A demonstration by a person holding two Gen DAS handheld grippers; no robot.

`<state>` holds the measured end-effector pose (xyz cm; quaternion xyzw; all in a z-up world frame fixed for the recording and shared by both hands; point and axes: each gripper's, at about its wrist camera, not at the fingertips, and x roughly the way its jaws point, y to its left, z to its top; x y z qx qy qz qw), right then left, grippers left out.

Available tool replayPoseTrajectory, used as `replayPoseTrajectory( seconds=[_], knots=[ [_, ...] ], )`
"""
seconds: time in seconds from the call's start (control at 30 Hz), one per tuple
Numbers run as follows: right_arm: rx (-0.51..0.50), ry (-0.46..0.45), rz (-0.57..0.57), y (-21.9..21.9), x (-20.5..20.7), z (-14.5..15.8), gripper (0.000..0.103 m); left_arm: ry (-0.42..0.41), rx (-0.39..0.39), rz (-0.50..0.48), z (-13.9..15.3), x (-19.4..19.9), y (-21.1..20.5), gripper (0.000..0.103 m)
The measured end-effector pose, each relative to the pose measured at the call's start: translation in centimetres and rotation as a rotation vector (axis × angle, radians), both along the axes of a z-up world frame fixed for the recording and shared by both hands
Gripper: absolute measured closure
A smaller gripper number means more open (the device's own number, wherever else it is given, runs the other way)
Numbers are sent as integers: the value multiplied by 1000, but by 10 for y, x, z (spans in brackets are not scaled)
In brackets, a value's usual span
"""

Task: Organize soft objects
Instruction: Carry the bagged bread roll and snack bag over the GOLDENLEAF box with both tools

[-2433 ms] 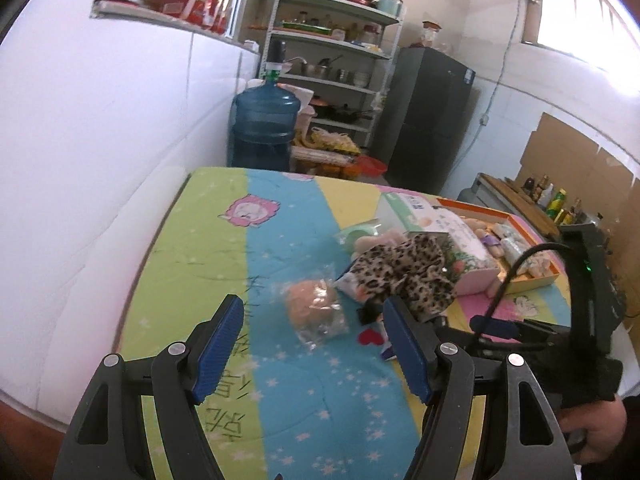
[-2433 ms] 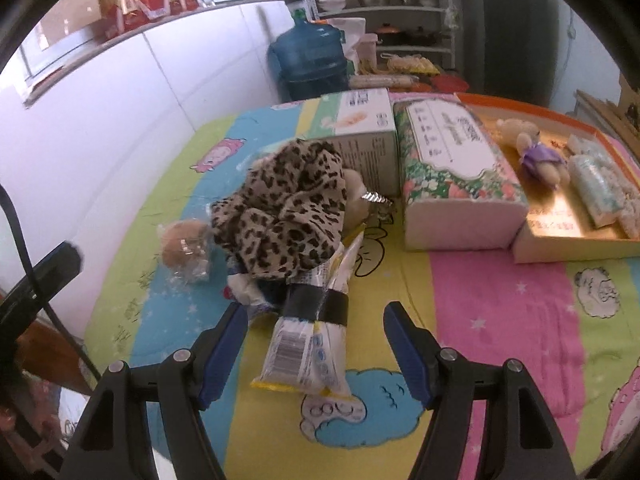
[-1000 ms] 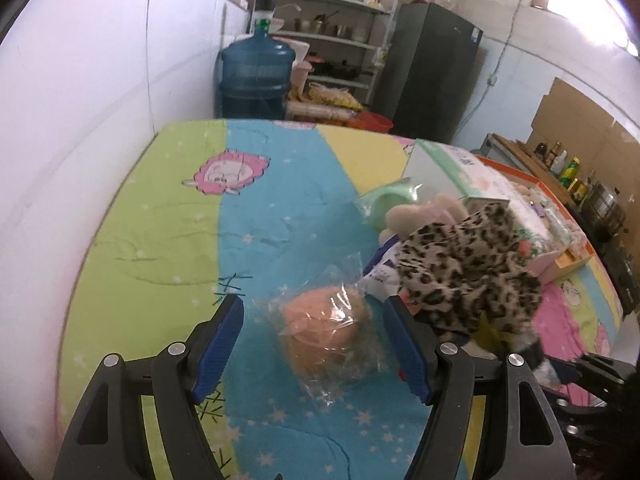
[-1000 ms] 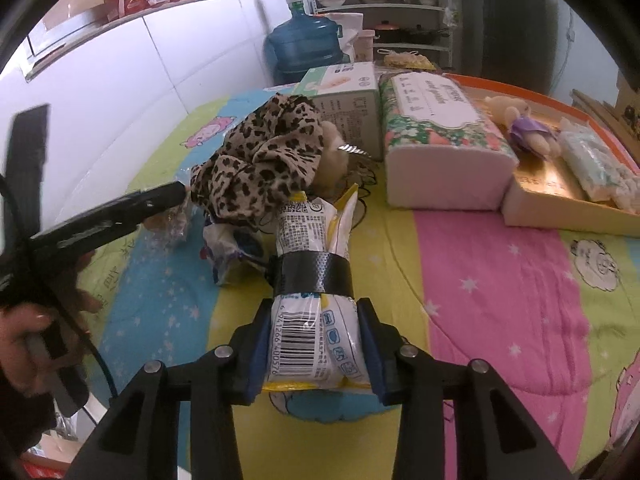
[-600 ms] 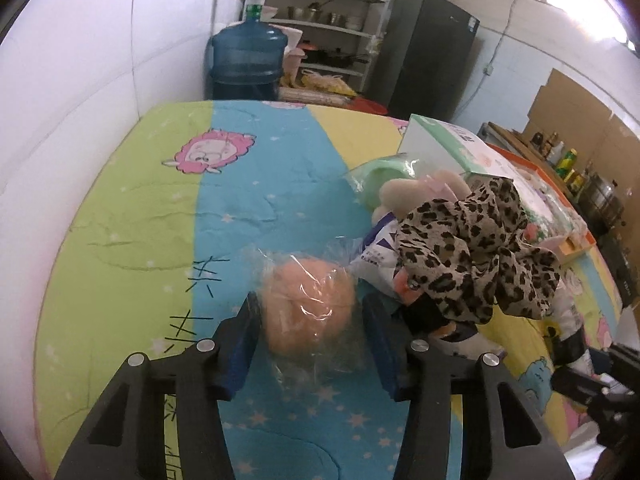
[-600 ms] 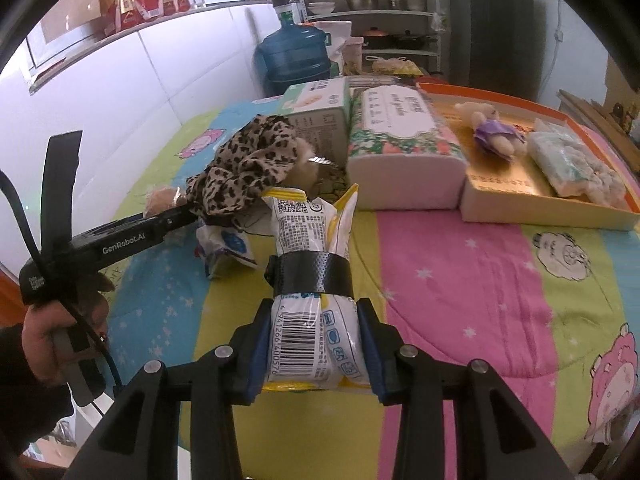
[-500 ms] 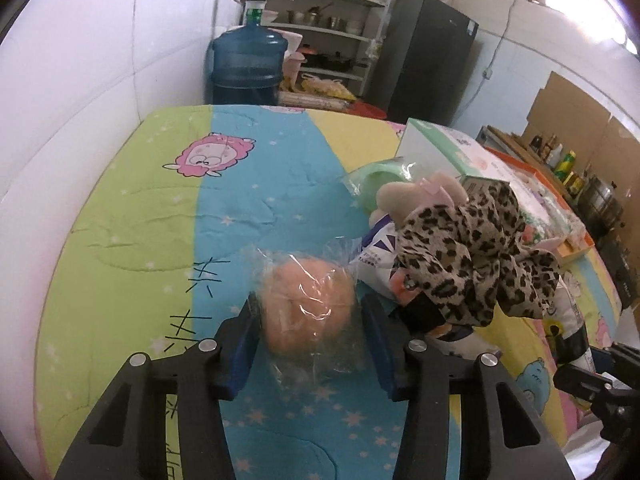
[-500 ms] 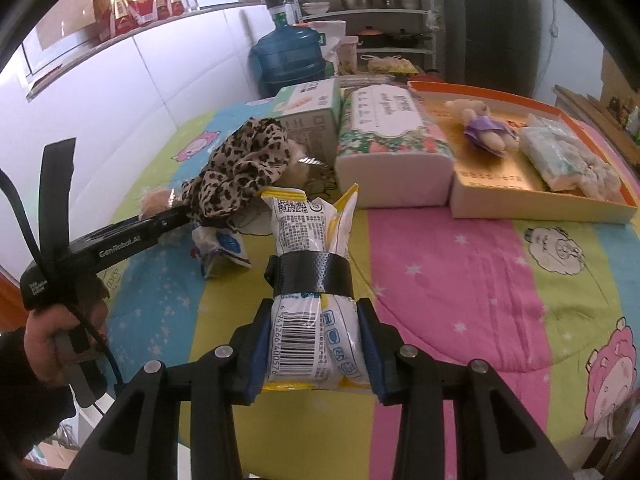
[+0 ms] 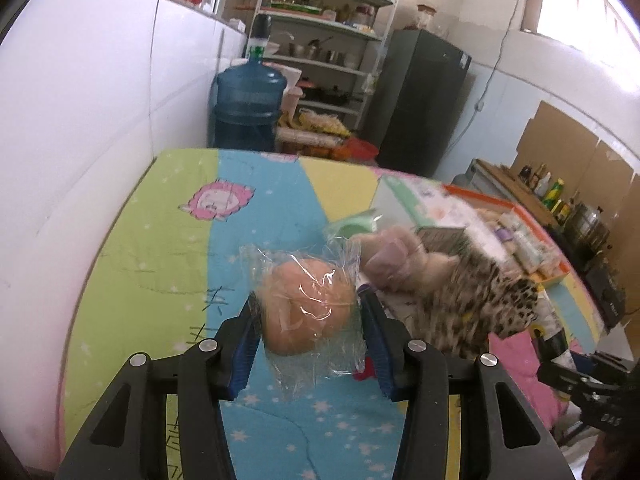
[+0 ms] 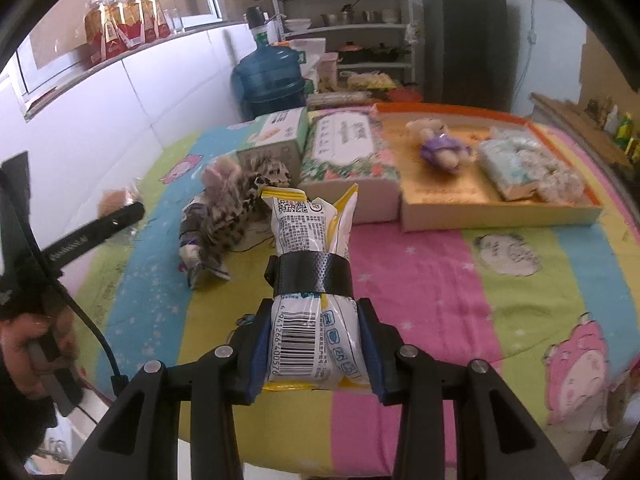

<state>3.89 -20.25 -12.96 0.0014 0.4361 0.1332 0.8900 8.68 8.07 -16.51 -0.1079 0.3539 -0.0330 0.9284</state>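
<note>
Both tongs are gripping: left tongs (image 9: 310, 316) clamping a wrapped bun (image 9: 306, 306), right tongs (image 10: 314, 340) squeezing a banded snack packet (image 10: 310, 280).

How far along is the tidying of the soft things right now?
Done: a small plush and a wrapped pack lie in the orange tray. In hand: left gripper grips a bagged bun, right gripper a snack packet. Left: the leopard-print fabric.

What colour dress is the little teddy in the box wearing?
Purple. The small beige teddy bear lies in the orange-rimmed cardboard tray; it shows best in the right wrist view.
</note>
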Motion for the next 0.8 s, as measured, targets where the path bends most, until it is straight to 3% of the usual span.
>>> replayPoseTrajectory(
  seconds=[0.07,0.13,0.23,0.33,0.43,0.57,0.8],
  knots=[
    [-48,-23,-3,-2,-3,4,62,-17,-5,-8,9,-2,-2,53],
    [-167,9,-23,-1,1,-4,62,-30,-12,-17,14,-3,-6,53],
    [-146,39,-33,-9,-2,-5,63,-36,-19,-40,19,-3,-15,53],
    [-243,69,-21,-12,-5,-14,63,-39,-17,-59,22,-4,-24,53],
    [-298,136,-107,-29,-3,-27,63,-35,-29,-73,21,-3,-31,53],
    [-353,102,-215,-52,-1,-19,63,-41,-35,-94,24,-2,-40,53],
    [-132,30,-299,-88,-6,10,63,-55,-36,-152,31,2,-62,53]
  ],
)
